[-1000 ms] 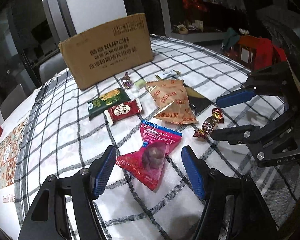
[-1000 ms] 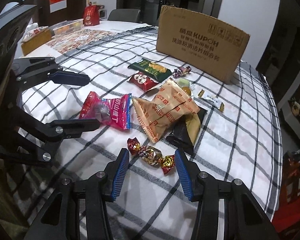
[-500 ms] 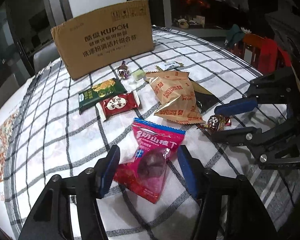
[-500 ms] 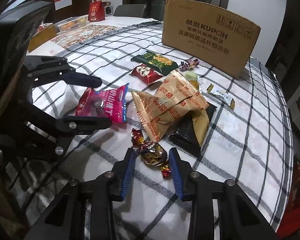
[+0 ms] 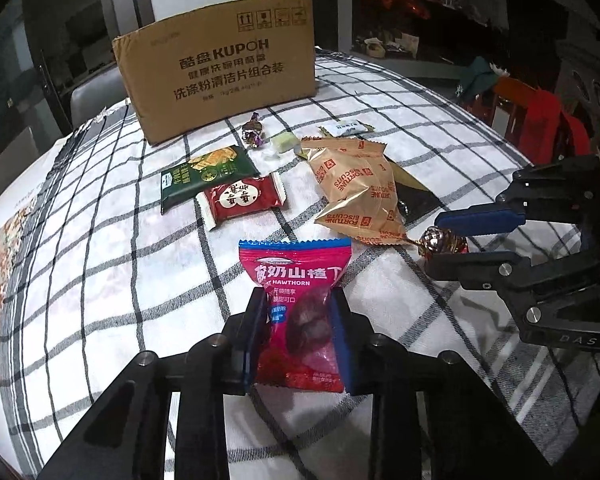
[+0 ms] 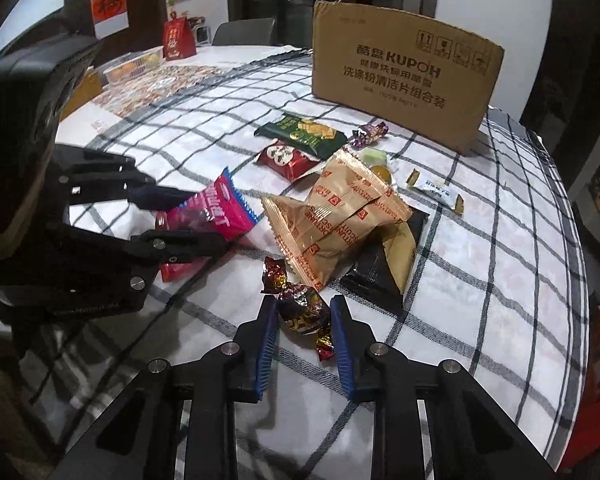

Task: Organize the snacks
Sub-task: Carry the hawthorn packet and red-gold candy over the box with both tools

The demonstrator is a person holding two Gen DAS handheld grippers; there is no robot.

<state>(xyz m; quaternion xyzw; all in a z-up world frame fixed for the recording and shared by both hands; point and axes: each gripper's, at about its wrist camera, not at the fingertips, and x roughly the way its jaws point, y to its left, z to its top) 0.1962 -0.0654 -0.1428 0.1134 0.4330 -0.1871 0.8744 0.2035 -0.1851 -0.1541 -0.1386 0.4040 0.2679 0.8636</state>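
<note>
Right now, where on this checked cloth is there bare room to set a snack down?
Bare cloth lies left of the green packet and red packet, and right of the black packet toward the table edge. Crowded: the middle, from the cardboard box down to the fortune biscuit bags.

White tablecloth [image 5: 100,280] crossed by a black-and-grey check. Pink hawthorn packet [image 5: 298,308] with a blue serrated top edge and white lettering. At 12 o'clock from it, red packet [image 5: 242,200] with white ends; dark green packet [image 5: 204,174] beyond. At 1 o'clock, tan biscuit bags [image 5: 356,188] printed orange. Brown cardboard box [image 5: 220,64], black print. Foil candy [image 6: 300,304] maroon and gold, perhaps patterned. Blue pads [image 6: 266,344] on black fingers.
</note>
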